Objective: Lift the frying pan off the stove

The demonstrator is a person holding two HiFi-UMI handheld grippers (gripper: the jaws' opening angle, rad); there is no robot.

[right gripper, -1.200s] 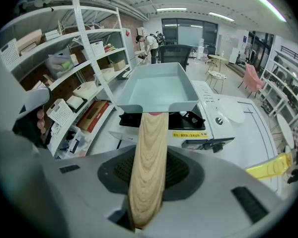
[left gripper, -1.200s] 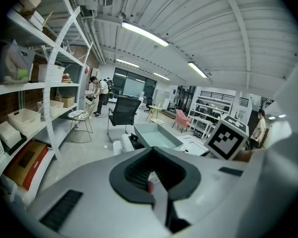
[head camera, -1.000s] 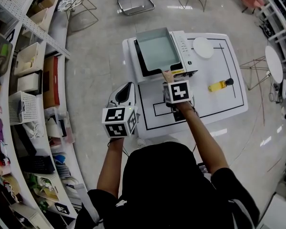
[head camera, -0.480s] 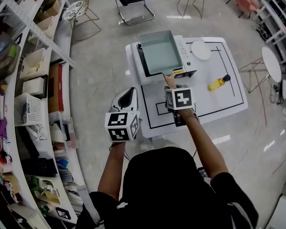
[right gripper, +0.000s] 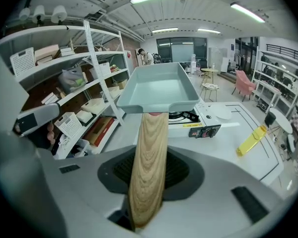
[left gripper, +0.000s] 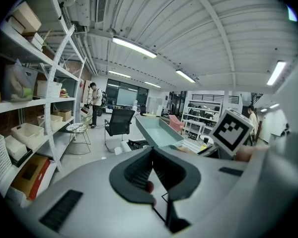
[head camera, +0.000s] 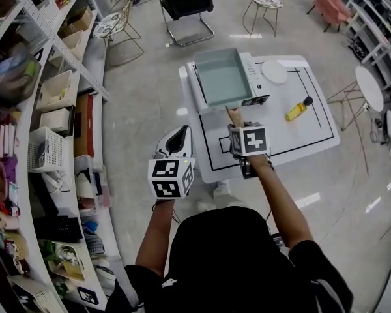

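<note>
Right gripper (right gripper: 148,182) clamped on wooden handle (right gripper: 150,133) of pan (right gripper: 158,90). Pan at frame centre, seemingly raised just above stove (right gripper: 204,119) on worktop (right gripper: 248,162). Left gripper (left gripper: 153,175) pressed together, empty. Probably rigid, front-heavy. Smooth handle may twist, so best gripped near pan body.

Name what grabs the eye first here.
A pale teal frying pan hangs above the stove on the white table, its wooden handle clamped in the right tongs. The left tongs hover shut and empty left of the table; a yellow bottle lies at its right.
</note>
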